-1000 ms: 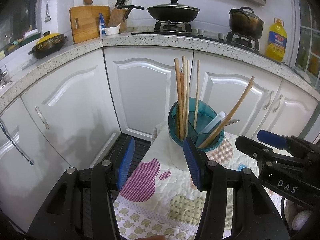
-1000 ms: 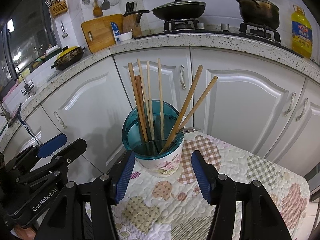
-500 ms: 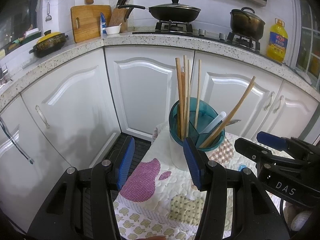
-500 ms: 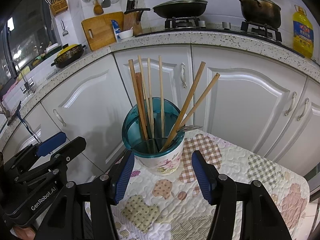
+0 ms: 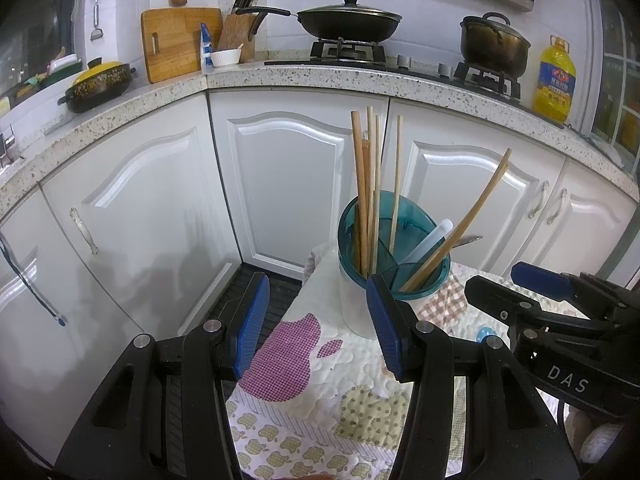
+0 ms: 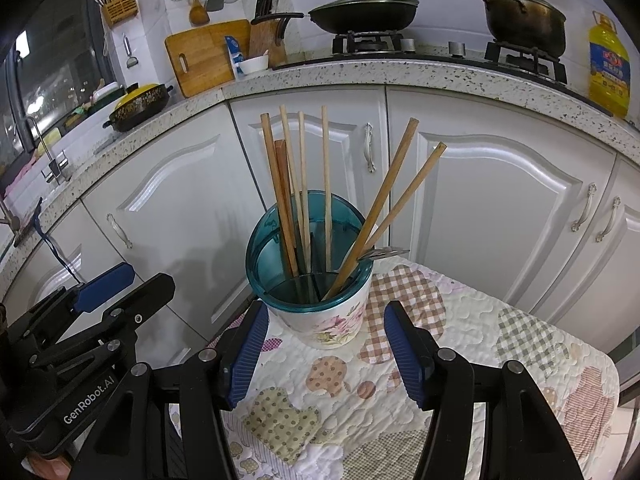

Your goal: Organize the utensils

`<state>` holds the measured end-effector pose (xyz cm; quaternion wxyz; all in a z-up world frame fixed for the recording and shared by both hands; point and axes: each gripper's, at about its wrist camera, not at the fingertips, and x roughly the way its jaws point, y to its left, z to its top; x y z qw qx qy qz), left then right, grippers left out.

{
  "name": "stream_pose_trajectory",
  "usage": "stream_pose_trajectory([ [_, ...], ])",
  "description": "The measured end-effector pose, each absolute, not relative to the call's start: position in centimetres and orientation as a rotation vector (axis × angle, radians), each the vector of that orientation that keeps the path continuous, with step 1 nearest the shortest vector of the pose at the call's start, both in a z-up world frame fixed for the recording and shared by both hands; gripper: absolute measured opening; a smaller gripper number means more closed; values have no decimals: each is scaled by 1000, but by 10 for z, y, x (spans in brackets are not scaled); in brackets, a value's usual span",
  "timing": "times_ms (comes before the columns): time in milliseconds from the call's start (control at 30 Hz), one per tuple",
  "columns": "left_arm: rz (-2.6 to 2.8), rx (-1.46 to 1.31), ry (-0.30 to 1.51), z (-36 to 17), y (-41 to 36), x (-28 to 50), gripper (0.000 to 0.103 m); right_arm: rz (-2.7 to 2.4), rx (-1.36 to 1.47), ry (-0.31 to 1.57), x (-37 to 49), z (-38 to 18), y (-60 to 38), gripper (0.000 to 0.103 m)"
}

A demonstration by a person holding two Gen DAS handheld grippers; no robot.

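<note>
A white floral utensil holder with a teal divided insert stands on a small quilted table. It holds several wooden chopsticks upright on its left side, two more leaning right, a white handle and a metal spoon. My right gripper is open and empty, just in front of the holder. My left gripper is open and empty, to the holder's left over the table's corner. Each gripper shows in the other's view, the right one and the left one.
White cabinet doors stand close behind the table, under a speckled counter. On the counter are a wok, a pot, an oil bottle, a cutting board and a knife block. The floor drops off left of the table.
Both views have shifted slightly, so both grippers have drifted a little. Both stay open and empty, and the utensils in the holder have not moved.
</note>
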<state>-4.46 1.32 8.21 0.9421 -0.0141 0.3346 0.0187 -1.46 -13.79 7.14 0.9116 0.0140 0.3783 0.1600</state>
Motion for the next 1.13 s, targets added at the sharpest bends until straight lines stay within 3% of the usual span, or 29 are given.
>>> stream_pose_trajectory([
  [1133, 31, -35, 685, 76, 12, -46, 50, 341, 16, 794, -15, 66, -130, 60],
])
